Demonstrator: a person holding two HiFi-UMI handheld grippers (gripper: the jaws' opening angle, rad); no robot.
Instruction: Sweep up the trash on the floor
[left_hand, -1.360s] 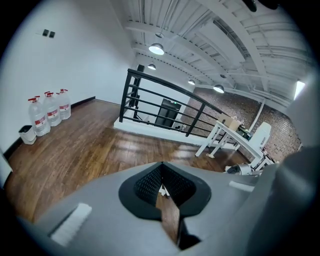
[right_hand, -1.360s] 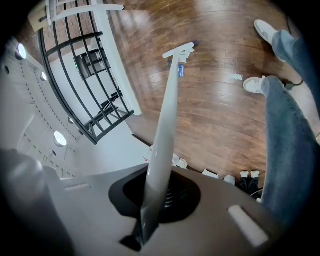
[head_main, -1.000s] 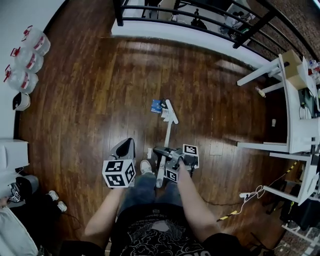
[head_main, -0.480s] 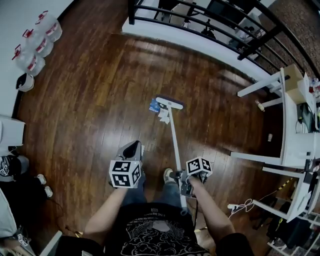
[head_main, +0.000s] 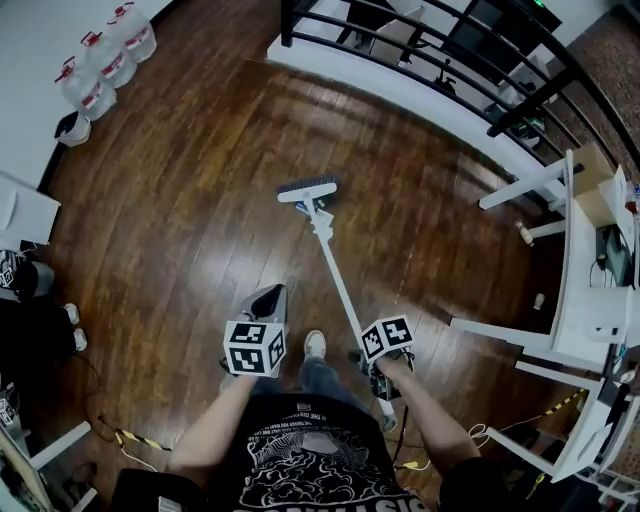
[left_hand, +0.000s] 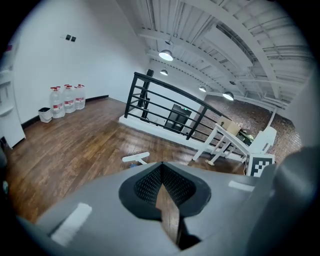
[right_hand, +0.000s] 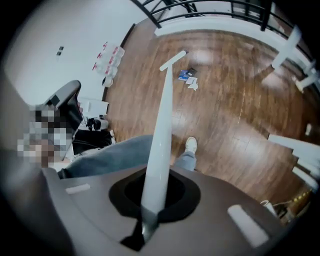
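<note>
Broom (head_main: 338, 275): handle pinched between right gripper (right_hand: 154, 195) jaws, slanting out over wood floor (head_main: 180, 220); left gripper (left_hand: 161, 189) jaws pressed together on nothing, beside shoe (head_main: 314, 345); head swung farther out and leftward than half a second ago, just past trash (right_hand: 188, 78), blue and white scraps; open room leftward; white table (head_main: 590, 270) legs crowd right; railing (head_main: 420, 50), water jugs (head_main: 105, 55) bound far edge.
</note>
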